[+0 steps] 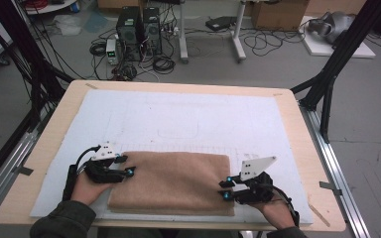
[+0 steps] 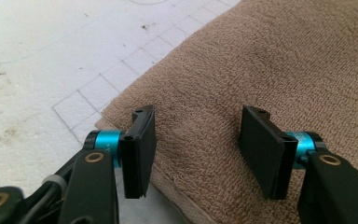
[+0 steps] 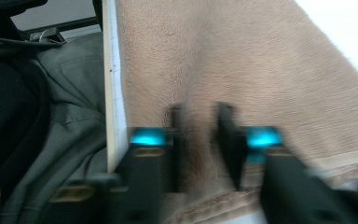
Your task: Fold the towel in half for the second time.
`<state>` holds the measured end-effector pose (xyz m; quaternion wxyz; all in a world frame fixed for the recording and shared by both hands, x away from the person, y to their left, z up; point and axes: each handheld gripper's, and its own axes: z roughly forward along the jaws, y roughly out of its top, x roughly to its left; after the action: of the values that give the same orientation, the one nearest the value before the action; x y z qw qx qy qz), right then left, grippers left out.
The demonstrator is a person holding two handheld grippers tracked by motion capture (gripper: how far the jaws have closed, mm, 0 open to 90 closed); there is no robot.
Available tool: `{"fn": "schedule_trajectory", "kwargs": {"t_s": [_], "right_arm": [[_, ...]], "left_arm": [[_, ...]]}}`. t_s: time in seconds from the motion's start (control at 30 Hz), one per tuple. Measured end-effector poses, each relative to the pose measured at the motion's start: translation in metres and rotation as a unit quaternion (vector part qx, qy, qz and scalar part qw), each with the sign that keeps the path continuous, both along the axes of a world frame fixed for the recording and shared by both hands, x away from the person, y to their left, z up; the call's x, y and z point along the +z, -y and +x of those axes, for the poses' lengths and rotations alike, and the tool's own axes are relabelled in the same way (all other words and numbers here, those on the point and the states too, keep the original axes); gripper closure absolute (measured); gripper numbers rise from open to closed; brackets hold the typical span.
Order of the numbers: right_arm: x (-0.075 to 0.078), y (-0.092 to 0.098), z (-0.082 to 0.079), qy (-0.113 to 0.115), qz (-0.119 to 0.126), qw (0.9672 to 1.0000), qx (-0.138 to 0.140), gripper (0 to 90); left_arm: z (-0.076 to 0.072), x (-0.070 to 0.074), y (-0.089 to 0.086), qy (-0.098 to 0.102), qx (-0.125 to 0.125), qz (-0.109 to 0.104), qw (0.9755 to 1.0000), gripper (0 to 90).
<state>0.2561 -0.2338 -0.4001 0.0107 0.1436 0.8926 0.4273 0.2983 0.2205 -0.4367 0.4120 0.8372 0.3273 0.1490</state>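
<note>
Folded tan towel (image 1: 173, 182) lies flat on the white mat (image 1: 188, 116), near the table's front edge. Left gripper (image 1: 127, 165) sits at the towel's left end w/ jaws apart over its corner, pads clear of the cloth. Right gripper (image 1: 224, 189) is at the right end, jaws narrow w/ a ridge of towel between them; can't tell if pads press it.
</note>
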Motion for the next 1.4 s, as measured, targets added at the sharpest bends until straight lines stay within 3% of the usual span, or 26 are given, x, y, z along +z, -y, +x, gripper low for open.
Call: {"fn": "schedule_trajectory", "kwargs": {"t_s": [0.07, 0.2, 0.27, 0.37, 0.43, 0.5, 0.53, 0.63, 0.73, 0.87, 0.93, 1.0, 1.1, 1.2, 1.27, 1.4], "right_arm": [[-0.004, -0.001, -0.005, 0.013, -0.012, 0.9998, 0.000, 59.5], [-0.018, -0.002, -0.009, -0.008, -0.023, 0.9995, 0.020, 59.3], [-0.028, -0.004, -0.008, -0.014, -0.042, 0.9989, 0.018, 60.2], [-0.035, -0.006, -0.008, -0.020, -0.036, 0.9990, 0.015, 66.5], [-0.033, -0.006, -0.009, -0.024, -0.039, 0.9987, 0.021, 80.9], [-0.030, -0.008, -0.010, -0.018, -0.045, 0.9985, 0.027, 84.4], [-0.026, -0.009, -0.009, -0.023, -0.042, 0.9985, 0.027, 84.8], [-0.006, -0.005, -0.013, -0.014, -0.012, 0.9994, 0.030, 84.8], [0.001, -0.003, -0.016, -0.014, -0.019, 0.9987, 0.046, 84.5], [-0.026, -0.010, -0.014, -0.051, -0.055, 0.9956, 0.056, 81.2], [-0.030, -0.010, -0.012, -0.058, -0.033, 0.9964, 0.052, 72.1], [-0.021, -0.007, -0.010, -0.051, -0.014, 0.9974, 0.048, 61.6], [-0.008, -0.004, -0.001, -0.029, -0.007, 0.9993, 0.021, 51.9], [-0.001, -0.001, 0.018, -0.007, -0.005, 0.9995, -0.029, 46.3], [0.000, -0.001, 0.034, 0.003, -0.011, 0.9975, -0.070, 45.1], [-0.004, -0.002, 0.069, 0.013, -0.027, 0.9924, -0.119, 41.7]], "left_arm": [[-0.003, 0.003, -0.001, 0.000, -0.003, -0.006, 1.0000, 43.2], [-0.020, 0.011, -0.003, -0.001, -0.028, -0.022, 0.9994, 43.1], [-0.033, 0.015, -0.003, 0.000, -0.045, -0.030, 0.9985, 43.8], [-0.047, 0.015, -0.004, -0.007, -0.073, -0.021, 0.9971, 48.0], [-0.052, 0.010, -0.004, -0.015, -0.085, -0.005, 0.9963, 52.9], [-0.052, 0.003, -0.006, -0.027, -0.083, 0.000, 0.9962, 55.0], [-0.051, 0.000, -0.008, -0.031, -0.081, -0.010, 0.9962, 54.8], [-0.051, -0.001, -0.010, -0.032, -0.079, -0.019, 0.9962, 54.9], [-0.053, -0.001, -0.011, -0.028, -0.082, -0.013, 0.9962, 54.6], [-0.055, -0.003, -0.015, -0.028, -0.078, -0.021, 0.9964, 54.0], [-0.054, 0.000, -0.015, -0.031, -0.074, -0.024, 0.9965, 51.7], [-0.051, 0.005, -0.015, -0.025, -0.071, -0.025, 0.9968, 48.5], [-0.041, 0.013, -0.015, -0.012, -0.060, -0.031, 0.9976, 45.4], [-0.025, 0.019, -0.016, 0.001, -0.039, -0.041, 0.9984, 42.3], [-0.013, 0.019, -0.016, 0.010, -0.021, -0.043, 0.9988, 42.6], [0.013, 0.016, -0.018, 0.020, 0.015, -0.044, 0.9987, 43.5]]}}
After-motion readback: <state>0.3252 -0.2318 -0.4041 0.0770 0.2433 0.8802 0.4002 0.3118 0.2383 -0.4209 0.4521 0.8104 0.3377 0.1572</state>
